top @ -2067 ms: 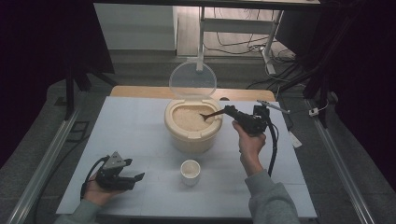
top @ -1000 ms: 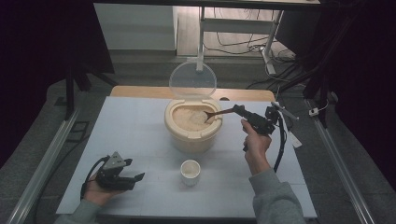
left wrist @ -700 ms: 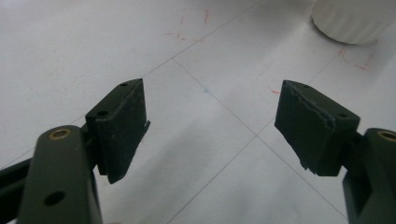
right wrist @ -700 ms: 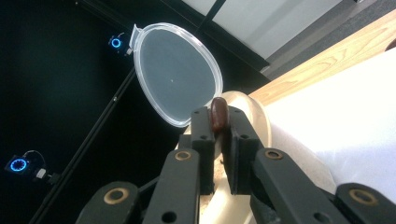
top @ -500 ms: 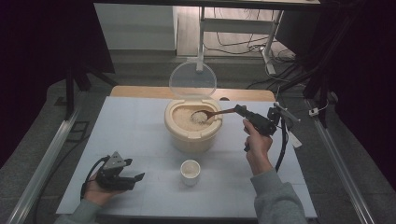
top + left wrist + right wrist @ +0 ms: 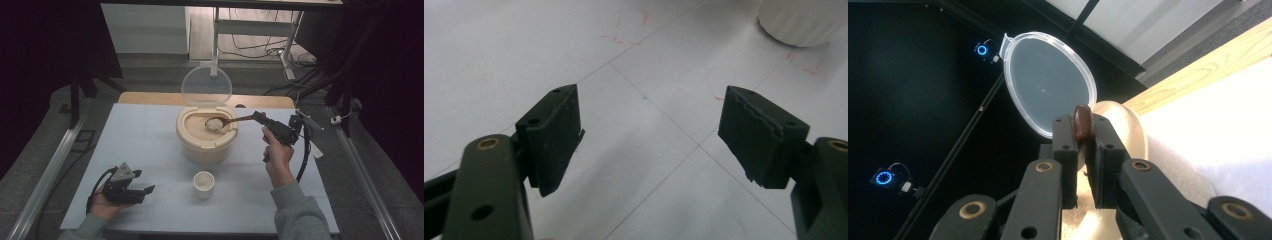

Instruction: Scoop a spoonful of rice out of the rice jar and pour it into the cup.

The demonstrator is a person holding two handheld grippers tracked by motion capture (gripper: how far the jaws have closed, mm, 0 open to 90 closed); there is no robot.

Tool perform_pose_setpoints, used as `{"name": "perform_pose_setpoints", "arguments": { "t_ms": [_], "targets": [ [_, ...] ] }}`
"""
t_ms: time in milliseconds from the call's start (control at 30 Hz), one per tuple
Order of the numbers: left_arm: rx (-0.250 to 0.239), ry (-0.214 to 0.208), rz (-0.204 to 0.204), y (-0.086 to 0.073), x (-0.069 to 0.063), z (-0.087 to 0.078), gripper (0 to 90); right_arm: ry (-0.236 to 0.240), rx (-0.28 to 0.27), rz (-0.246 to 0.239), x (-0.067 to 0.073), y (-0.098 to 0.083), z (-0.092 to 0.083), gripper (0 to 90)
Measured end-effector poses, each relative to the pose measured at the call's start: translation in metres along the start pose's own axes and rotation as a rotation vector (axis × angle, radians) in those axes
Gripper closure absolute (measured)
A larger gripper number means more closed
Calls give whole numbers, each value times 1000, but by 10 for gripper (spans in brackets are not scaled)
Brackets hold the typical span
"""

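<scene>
The left gripper [image 6: 131, 189] rests unmoved at the near left, jaws spread and empty. The cup [image 6: 204, 182] sits mid-table. Beyond, the right gripper [image 6: 262, 120] pinches the spoon [image 6: 231, 121], now lifted from the rice, heaped, above the tub [image 6: 205, 145].

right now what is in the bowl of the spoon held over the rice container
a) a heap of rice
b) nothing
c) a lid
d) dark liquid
a: in the high view the spoon, gripped by the right tool, carries a pale heap of rice over the open rice container.
</scene>
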State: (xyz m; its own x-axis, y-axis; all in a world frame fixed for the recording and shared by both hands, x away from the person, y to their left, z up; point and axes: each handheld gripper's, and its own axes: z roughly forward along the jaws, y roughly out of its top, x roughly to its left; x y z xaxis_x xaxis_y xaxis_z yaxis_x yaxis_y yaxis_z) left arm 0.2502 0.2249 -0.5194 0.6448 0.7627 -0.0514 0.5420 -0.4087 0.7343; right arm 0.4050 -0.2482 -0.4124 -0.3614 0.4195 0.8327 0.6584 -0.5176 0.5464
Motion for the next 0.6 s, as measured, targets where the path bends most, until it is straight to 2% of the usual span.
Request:
{"name": "perform_pose_setpoints", "arguments": {
  "t_ms": [233, 600],
  "targets": [
    [0, 0, 1, 0, 0, 0, 247, 4, 12, -12, 2, 0, -3, 829],
    [1, 1, 5, 0, 0, 0, 247, 37, 44, -10, 6, -2, -10, 829]
  ]
}}
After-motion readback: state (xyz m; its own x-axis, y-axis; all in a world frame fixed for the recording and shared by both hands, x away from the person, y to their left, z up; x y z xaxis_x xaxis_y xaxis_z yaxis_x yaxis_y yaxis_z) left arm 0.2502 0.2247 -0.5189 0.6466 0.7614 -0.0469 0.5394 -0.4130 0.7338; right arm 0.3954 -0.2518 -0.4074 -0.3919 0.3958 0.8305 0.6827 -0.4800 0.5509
